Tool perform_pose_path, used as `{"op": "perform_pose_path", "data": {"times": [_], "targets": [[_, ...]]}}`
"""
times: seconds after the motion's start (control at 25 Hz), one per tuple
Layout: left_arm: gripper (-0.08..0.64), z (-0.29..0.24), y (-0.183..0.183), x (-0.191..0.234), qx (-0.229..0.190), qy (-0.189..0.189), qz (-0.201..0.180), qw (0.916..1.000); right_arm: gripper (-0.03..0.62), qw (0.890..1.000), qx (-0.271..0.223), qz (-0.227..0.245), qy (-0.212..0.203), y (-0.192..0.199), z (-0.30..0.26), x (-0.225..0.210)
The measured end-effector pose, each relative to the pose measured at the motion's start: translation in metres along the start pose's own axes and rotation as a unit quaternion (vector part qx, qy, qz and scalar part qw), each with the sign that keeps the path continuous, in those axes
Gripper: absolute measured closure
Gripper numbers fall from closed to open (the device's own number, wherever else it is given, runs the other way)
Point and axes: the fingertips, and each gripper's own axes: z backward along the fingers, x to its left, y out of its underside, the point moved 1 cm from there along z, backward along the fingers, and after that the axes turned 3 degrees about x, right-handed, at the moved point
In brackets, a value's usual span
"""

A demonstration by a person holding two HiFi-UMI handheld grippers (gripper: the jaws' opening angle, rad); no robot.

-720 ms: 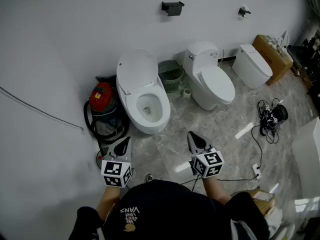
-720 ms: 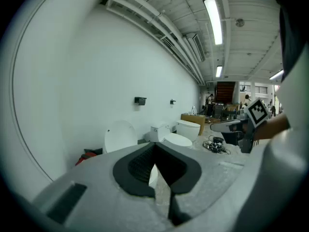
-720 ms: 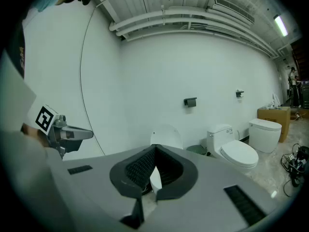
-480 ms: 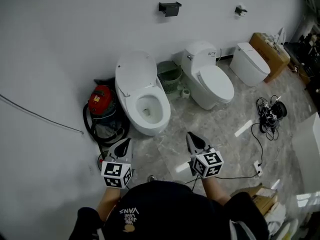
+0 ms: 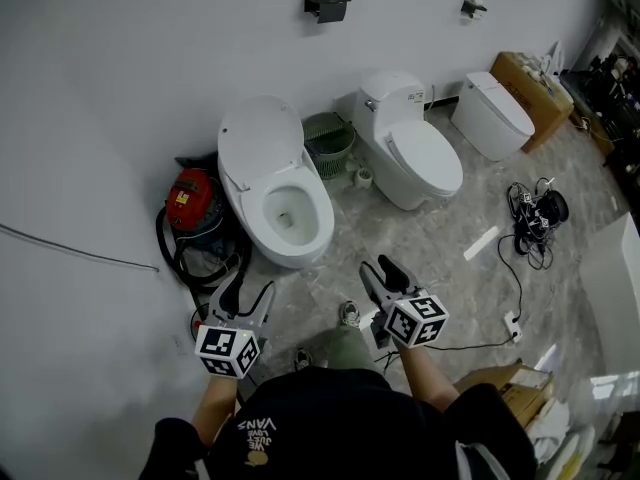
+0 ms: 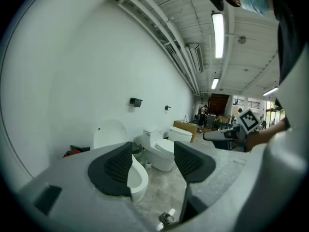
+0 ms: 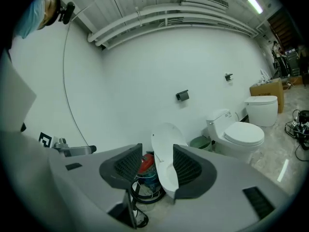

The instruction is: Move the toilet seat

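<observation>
The seat (image 5: 258, 140) stands raised at the back of the bowl (image 5: 300, 230), leaning toward the wall; I can't tell seat from lid there. I judge it stiff, light plastic on a hinge, smooth and likely slippery. So I'd pinch its free top edge, away from the hinge, and swing it gently so it doesn't slam.

My left gripper (image 5: 252, 288) and right gripper (image 5: 378, 266) both hang in front of the bowl, well short of it. Their fingers stand moderately apart with nothing between them.

A red vacuum (image 5: 185, 200) with its coiled hose sits just left of the bowl, and a green basket (image 5: 330, 140) sits just right of it. Past the basket stands a second toilet (image 5: 415, 158), shut. Cables (image 5: 535, 218) lie far to the right of the bowl.

Only bare floor and my shoe (image 5: 348, 314) lie between me and the bowl, so the way in looks clear. The hose on the left could crowd my left side.
</observation>
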Motion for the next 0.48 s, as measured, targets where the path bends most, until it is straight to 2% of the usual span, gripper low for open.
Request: {"op": "perform_pose_path", "data": {"times": [0.24,0.48], "targets": [[0.262,-0.034,0.001,0.015,0.012,-0.045,0.027,0.9986,0.391,1.000,0.021,-0.015,-0.005,-0.014,-0.029,-0.039],[0.255,-0.084,-0.022,0.005,0.000,-0.068,0.017,0.9975,0.391,0.999,0.035,-0.011,-0.026,-0.040,-0.060,-0.084]]}}
